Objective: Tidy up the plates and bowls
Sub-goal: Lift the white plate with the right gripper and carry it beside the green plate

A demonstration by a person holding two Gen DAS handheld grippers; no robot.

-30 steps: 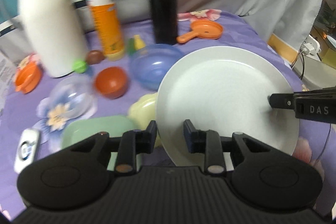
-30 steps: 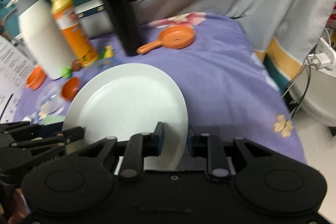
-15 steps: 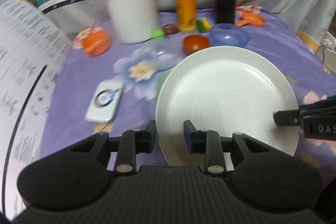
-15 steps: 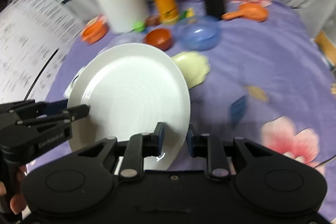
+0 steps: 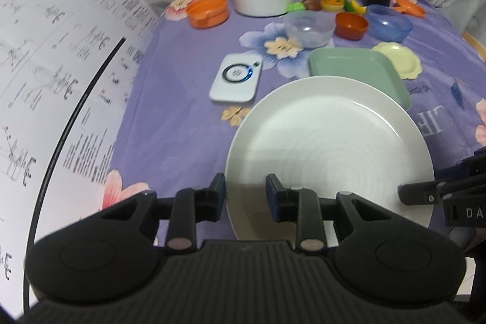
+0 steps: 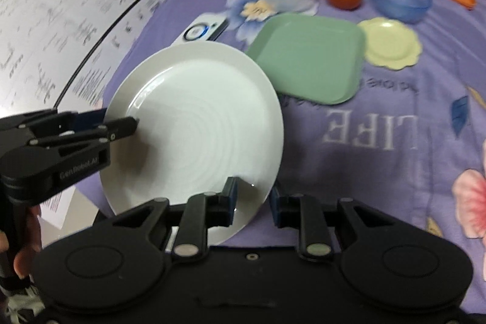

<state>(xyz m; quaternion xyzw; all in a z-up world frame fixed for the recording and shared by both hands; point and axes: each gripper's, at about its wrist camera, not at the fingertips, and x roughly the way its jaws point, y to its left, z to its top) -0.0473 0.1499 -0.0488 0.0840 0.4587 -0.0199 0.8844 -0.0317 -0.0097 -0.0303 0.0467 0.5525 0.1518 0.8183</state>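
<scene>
both wrist cameras sit close behind their own fingers, looking steeply down at the purple cloth. the 2 views share the white plate, seen from opposite rims, and the green tray.

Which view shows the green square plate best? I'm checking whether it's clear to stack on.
The right wrist view: the green square plate shows almost whole, and nothing lies in it. In the left wrist view, the white plate hides its near edge.
</scene>
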